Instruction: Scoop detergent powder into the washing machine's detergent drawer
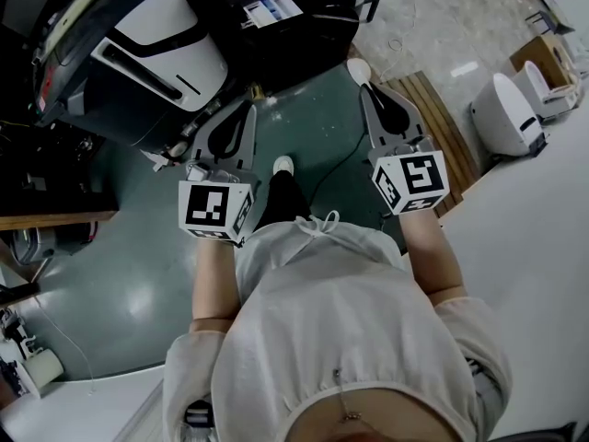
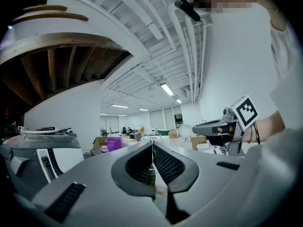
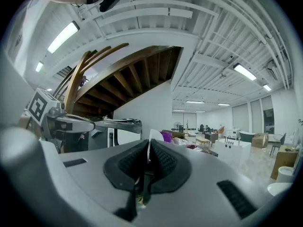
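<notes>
A white plastic scoop is pinched by the right hand-held gripper; the left hand-held gripper is pressed together, empty. The scoop is best kept level.

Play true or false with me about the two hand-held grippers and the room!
1. The right hand-held gripper is pinching a white scoop. True.
2. The left hand-held gripper has its jaws wide open. False: its jaws are closed together with nothing between them.
3. A purple container stands in the room, seen past the left hand-held gripper. True.
4. The person is standing on a bright red floor. False: the floor under them is dark green.
</notes>
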